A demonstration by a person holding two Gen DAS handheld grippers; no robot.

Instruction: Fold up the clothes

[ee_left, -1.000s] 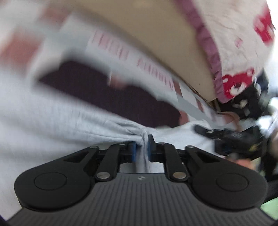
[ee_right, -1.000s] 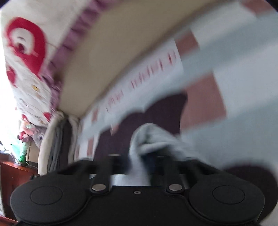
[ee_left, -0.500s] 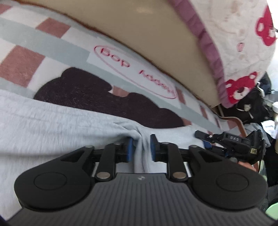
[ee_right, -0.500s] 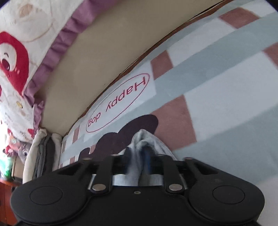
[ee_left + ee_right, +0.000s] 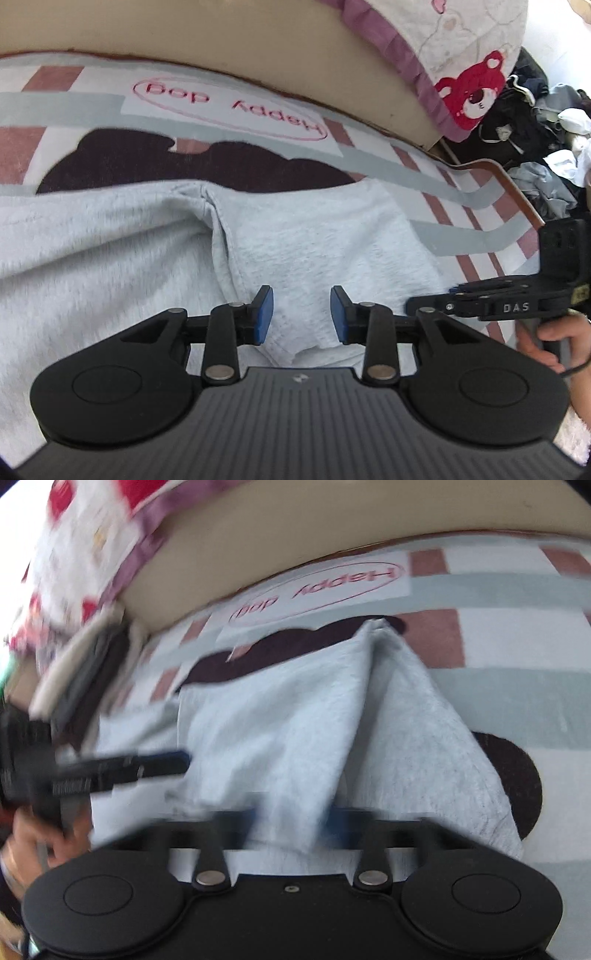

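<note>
A checked "Happy dog" blanket (image 5: 373, 155) covers the bed, and the grey garment (image 5: 314, 243) lies flat across its near half, long axis running side to side, a raised crease pointing toward the headboard edge. The left gripper (image 5: 301, 319) is released, jaws spread directly over the garment's near hem. The right gripper (image 5: 291, 821) is blurred, cloth between its fingers; grasp cannot be told. No containers show.
</note>
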